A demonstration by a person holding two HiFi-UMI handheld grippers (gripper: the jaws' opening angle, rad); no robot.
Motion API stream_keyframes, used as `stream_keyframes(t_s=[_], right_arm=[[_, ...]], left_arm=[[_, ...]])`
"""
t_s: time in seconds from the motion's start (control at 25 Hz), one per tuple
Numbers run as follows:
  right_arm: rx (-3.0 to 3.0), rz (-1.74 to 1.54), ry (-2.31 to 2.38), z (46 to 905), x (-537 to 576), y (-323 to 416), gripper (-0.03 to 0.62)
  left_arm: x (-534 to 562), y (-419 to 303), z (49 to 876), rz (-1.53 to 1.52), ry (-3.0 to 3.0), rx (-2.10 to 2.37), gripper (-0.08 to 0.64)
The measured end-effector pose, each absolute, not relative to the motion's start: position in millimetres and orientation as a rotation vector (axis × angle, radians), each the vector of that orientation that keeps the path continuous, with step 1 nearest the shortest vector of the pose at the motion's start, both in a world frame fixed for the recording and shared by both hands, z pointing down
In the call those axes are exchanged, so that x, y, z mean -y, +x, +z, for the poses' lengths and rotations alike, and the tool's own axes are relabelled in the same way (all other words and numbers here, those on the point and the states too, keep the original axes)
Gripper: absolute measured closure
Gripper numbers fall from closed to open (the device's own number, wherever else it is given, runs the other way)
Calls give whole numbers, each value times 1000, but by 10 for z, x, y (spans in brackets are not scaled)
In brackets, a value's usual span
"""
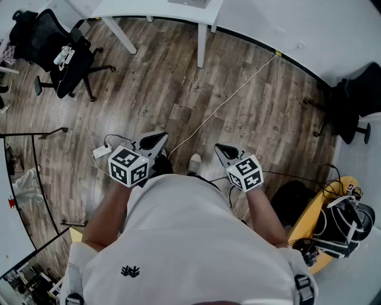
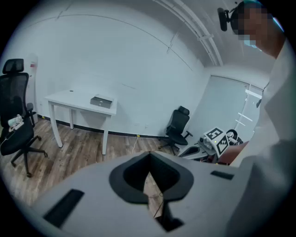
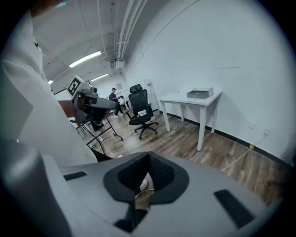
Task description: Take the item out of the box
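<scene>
Left gripper (image 1: 158,140) and right gripper (image 1: 223,150), jaws together, empty, hang far from the box (image 2: 101,102) on the table (image 2: 69,98).

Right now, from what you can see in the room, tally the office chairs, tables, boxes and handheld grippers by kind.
Black office chairs: 2
White table: 1
Grey box on that table: 1
Grippers, left and right: 2
Total: 6
</scene>
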State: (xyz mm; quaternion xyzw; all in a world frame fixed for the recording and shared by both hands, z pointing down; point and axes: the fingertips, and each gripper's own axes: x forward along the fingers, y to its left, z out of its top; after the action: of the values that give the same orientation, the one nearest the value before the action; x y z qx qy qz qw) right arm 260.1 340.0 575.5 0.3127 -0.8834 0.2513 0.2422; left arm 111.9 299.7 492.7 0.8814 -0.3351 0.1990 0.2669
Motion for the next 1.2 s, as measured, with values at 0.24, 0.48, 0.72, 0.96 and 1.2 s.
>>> stream_keyframes(t_s=[0.24, 0.48, 0.72, 0.96, 1.2], right_arm=[[2404, 657, 847, 5684, -3185, 2400, 586], [2348, 696, 891, 5680, -2781, 2249, 586], [2307, 700, 921, 5591, -2172, 1857, 581], [2303, 679, 914, 5471, -1527, 1305, 581], [2309, 689, 951, 5411, -1077, 858, 580]], left_arm=[[-2774, 943, 4920, 510, 2364, 924, 554], [-2241, 716, 4918, 480, 2390, 881, 554], [-1653, 299, 4925, 459, 2393, 830, 554], [-1257, -175, 5011, 434, 2344, 762, 554], [-942, -620, 5098, 440, 2356, 759, 554]])
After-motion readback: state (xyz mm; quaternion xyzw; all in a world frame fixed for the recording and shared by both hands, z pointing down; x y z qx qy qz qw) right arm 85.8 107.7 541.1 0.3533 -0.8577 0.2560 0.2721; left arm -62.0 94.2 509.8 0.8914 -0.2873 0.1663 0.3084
